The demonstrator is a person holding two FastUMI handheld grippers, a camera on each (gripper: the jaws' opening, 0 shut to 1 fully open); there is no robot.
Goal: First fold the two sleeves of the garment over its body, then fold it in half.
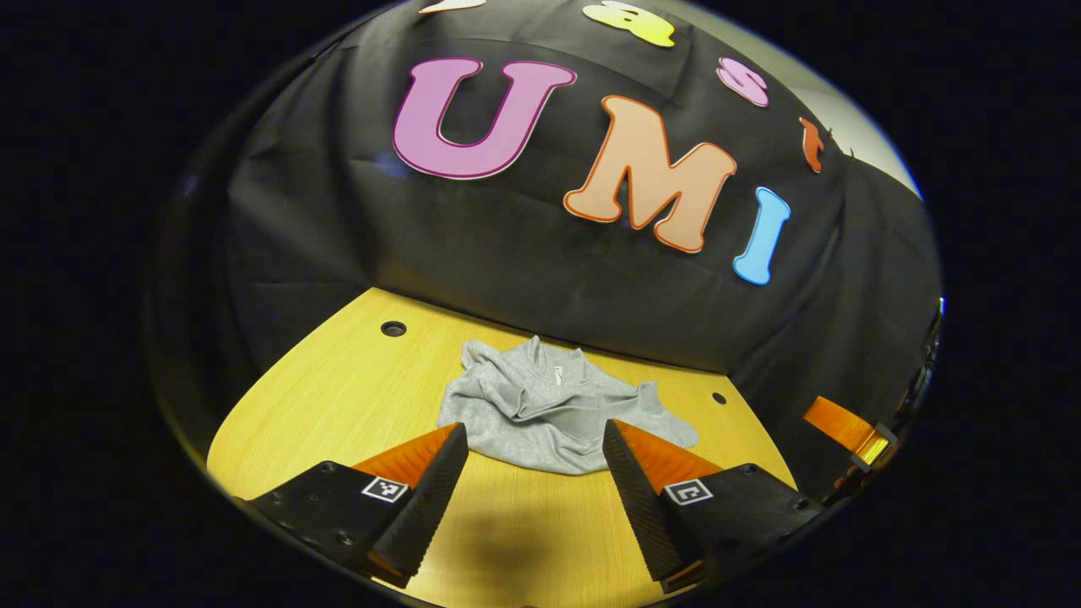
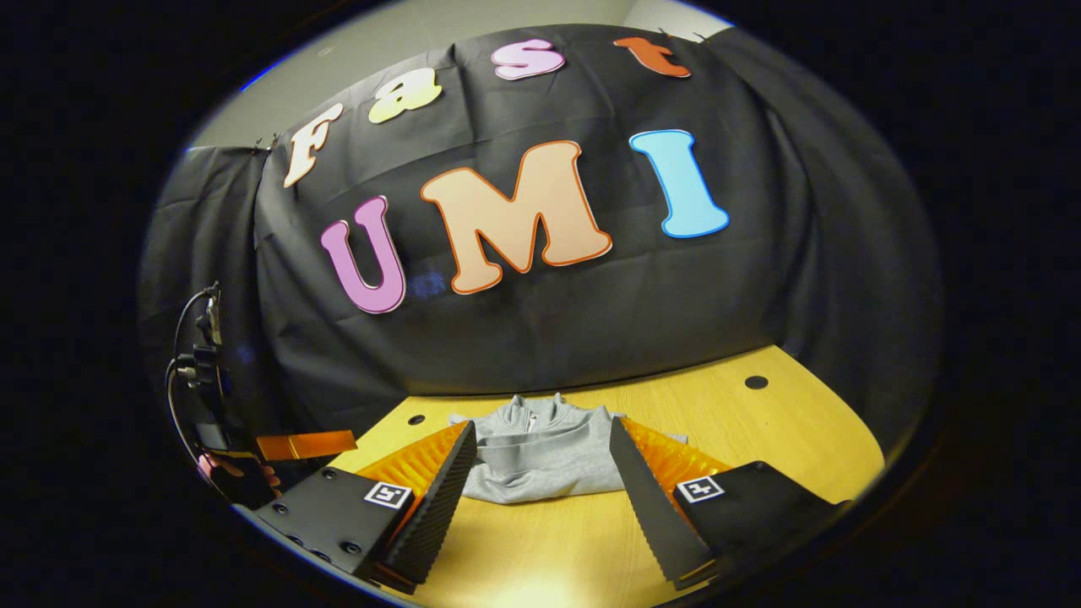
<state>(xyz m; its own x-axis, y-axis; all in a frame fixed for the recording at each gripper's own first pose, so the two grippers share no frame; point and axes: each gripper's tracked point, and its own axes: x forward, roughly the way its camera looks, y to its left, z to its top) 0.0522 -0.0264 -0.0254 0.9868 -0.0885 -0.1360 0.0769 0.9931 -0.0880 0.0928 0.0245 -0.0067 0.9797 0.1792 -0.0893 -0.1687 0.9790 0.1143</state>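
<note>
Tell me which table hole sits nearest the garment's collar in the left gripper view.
The larger hole, beyond the left finger; the smaller hole lies off past the garment.

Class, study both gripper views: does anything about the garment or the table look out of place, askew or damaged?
Only the grey garment looks untidy: it lies bunched and creased on the wooden table, its outline uneven rather than squared. No damage or spill is visible. The left gripper and right gripper are open above the table, short of it.
</note>
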